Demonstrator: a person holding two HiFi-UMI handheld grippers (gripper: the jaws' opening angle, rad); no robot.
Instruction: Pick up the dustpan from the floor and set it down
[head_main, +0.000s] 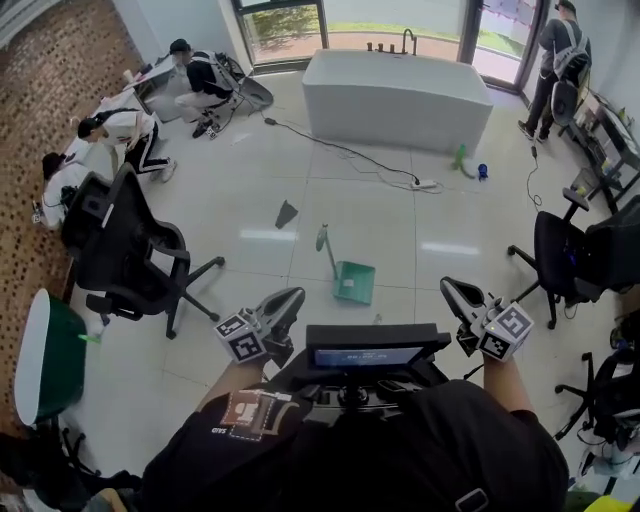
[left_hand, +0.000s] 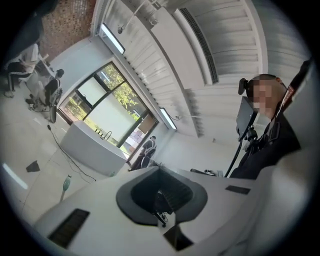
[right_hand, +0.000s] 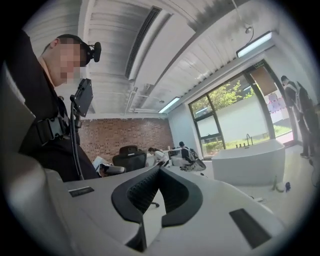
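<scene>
The pale tiled floor (head_main: 240, 300) carries a green dustpan (head_main: 353, 282) near its middle, with a dark scrap (head_main: 286, 214) farther left. A white bathtub (head_main: 395, 100) stands at the far end, a cable (head_main: 340, 150) lying before it.

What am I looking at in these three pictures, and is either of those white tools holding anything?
There is no robot arm here: a person carries a hand-held two-jaw gripper in each hand. The wide picture comes from a camera on the person's head, looking down. The left gripper shows at its left and the right gripper at its right. The other two pictures come from a camera riding on each gripper, looking along its jaws, so they also catch the ceiling, the windows and the person. In both, the jaws are together with nothing between them, so neither holds anything. On the tiled floor ahead sits the green dustpan, its long handle raised, untouched. Further back are a white bathtub and a black office chair.
</scene>
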